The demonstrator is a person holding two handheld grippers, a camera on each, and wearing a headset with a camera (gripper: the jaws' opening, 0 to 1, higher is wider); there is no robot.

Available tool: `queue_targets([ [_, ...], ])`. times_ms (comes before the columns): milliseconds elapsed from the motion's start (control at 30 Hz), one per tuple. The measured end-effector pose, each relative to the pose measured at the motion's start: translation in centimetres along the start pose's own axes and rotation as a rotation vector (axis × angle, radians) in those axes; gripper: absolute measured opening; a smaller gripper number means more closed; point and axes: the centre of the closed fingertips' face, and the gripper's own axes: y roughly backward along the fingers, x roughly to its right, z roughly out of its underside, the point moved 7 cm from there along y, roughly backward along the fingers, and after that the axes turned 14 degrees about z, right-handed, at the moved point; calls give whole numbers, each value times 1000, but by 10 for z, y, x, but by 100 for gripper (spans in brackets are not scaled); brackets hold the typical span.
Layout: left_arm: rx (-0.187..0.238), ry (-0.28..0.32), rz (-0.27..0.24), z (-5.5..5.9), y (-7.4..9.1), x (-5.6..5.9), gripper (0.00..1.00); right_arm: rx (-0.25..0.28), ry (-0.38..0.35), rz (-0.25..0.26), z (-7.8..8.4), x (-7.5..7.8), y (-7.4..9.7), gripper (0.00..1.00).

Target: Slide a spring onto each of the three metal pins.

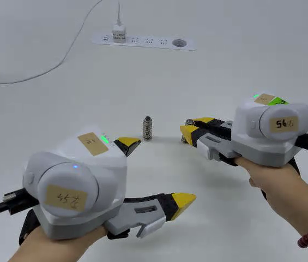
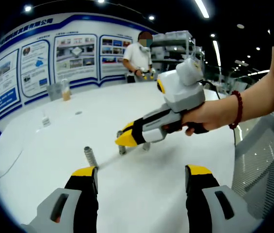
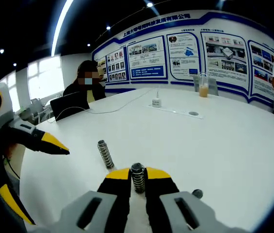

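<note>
**Right fingers clamped on a spring, left fingers spread wide**

A tan label (image 1: 66,197) on the left gripper (image 1: 156,171) carries a handwritten "45" and one more character; the second label (image 1: 282,123), on the right gripper (image 1: 193,128), is handwritten too, but I cannot read it; the wall boards (image 3: 185,48) bear blue headings and text too small to make out.

The right gripper's fingers are pressed together on a spring (image 3: 137,180), held upright between their yellow tips; a second spring (image 1: 148,127) stands upright on the counter (image 1: 224,71), ahead and to the left of those fingers and apart from them; a small metal pin (image 3: 197,194) sits just right of them. The left gripper's fingers stand wide apart over bare counter, with the second spring just beyond the left-hand fingertip.

Open white counter lies all around both pairs of fingers; a power strip (image 1: 143,41) with a plugged cable (image 1: 61,60) lies far beyond them; a cup (image 3: 204,87) of orange drink stands near the far edge; a person (image 3: 81,85) sits at a laptop (image 3: 69,104).
</note>
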Motion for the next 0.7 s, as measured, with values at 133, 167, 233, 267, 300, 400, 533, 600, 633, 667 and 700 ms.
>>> queue_targets([
  [133, -2, -2, 1, 0, 0, 0, 75, 0, -5, 1, 0, 0, -1, 12],
  [167, -2, -2, 2, 0, 0, 0, 75, 0, -5, 2, 0, 0, -1, 12],
  [233, -2, -1, 3, 0, 0, 1, 74, -1, -6, 1, 0, -1, 0, 12],
  [267, -2, -2, 3, 0, 0, 1, 74, -2, -6, 1, 0, -1, 0, 12],
  [300, -3, -2, 5, 0, 0, 1, 74, -1, -2, 1, 0, -1, 0, 12],
  [400, -4, -4, 6, 0, -1, 1, 74, -4, -6, 1, 0, -2, 0, 12],
  [533, -6, -5, 4, 0, 0, 1, 74, -15, 1, 9, 2, -1, 0, 13],
  [600, -8, -6, 3, 1, 0, 1, 74, -17, -2, 14, 2, -1, 0, 15],
  [633, -9, -6, 1, 1, 0, 0, 74, -15, -4, 17, 1, -1, 0, 16],
  [667, -10, -6, 1, 1, 0, 0, 74, -14, -4, 17, 1, -1, 0, 16],
  [700, -9, -6, 1, 1, 0, 0, 74, -11, -7, 16, 0, -1, 0, 16],
])
